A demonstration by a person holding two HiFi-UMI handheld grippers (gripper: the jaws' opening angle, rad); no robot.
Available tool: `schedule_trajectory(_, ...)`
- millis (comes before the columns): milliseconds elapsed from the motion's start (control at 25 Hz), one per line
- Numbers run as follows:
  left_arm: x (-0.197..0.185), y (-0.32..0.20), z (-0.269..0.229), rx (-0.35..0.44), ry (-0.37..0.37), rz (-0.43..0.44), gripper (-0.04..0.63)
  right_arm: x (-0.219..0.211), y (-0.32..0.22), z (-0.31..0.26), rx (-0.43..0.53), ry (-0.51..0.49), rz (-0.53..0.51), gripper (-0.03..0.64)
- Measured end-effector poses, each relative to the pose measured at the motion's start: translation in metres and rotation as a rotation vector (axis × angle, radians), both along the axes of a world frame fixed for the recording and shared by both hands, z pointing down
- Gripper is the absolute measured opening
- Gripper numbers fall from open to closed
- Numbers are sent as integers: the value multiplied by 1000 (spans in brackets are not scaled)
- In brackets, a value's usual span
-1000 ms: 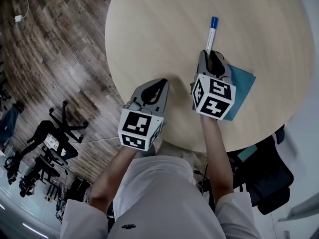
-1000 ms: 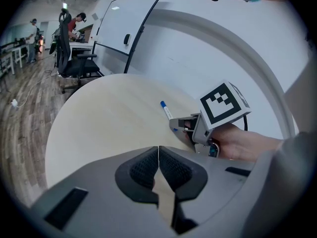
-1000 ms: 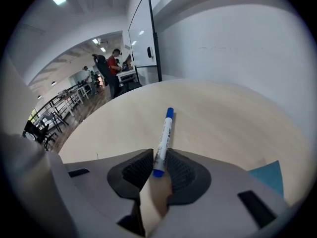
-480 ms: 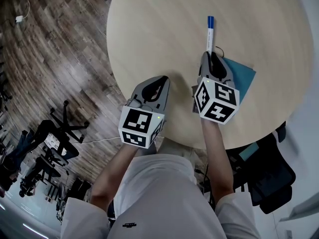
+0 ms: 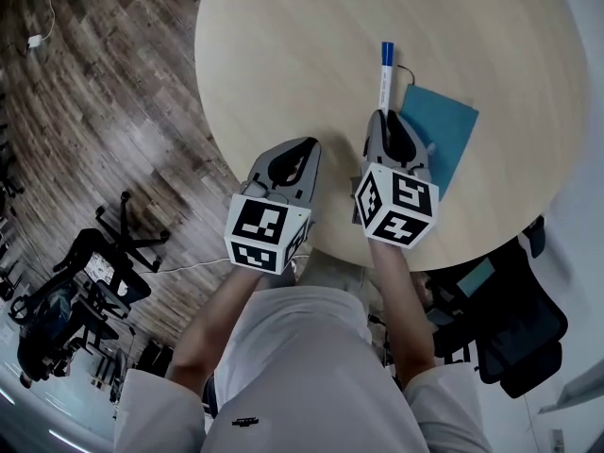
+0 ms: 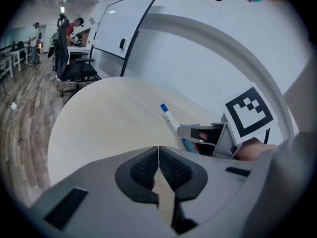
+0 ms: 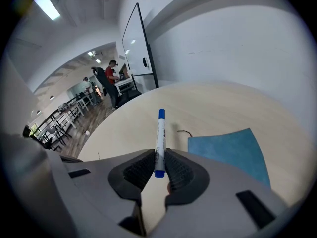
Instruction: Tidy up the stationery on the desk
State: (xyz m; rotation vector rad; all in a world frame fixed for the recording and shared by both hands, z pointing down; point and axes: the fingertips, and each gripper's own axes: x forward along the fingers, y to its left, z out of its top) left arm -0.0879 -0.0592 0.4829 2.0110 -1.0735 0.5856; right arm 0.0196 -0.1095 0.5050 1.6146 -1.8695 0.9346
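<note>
As the round desk (image 5: 283, 55) bears a blue notebook (image 5: 440, 130) just right of its jaws, the right gripper (image 7: 159, 168) has just been closing them onto a blue-capped marker (image 7: 160, 133), gripping its near end, probably to tidy it away. The left gripper (image 6: 158, 170) hangs spare, jaws together and empty.

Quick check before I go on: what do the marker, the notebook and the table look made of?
The marker looks like smooth, slightly glossy plastic: a white barrel with a blue cap and end. The notebook has a flat matte teal cover, likely card or paper, though cloth isn't ruled out. The table has a pale, matte wood-look top with faint grain, probably laminate or veneer.
</note>
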Motion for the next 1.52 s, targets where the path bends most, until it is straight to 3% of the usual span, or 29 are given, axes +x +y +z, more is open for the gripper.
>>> schedule_trajectory(840, 19, 57, 8, -30, -6, 69, 23, 23, 82, 17, -86, 25, 108, 91)
schedule_trajectory(1040, 21, 62, 13, -44, -12, 89, 23, 27, 91, 28, -116, -6, 150, 91)
schedule_trajectory(1520, 20, 66, 12, -47, -18, 104, 23, 30, 94, 29, -119, 22, 158, 92)
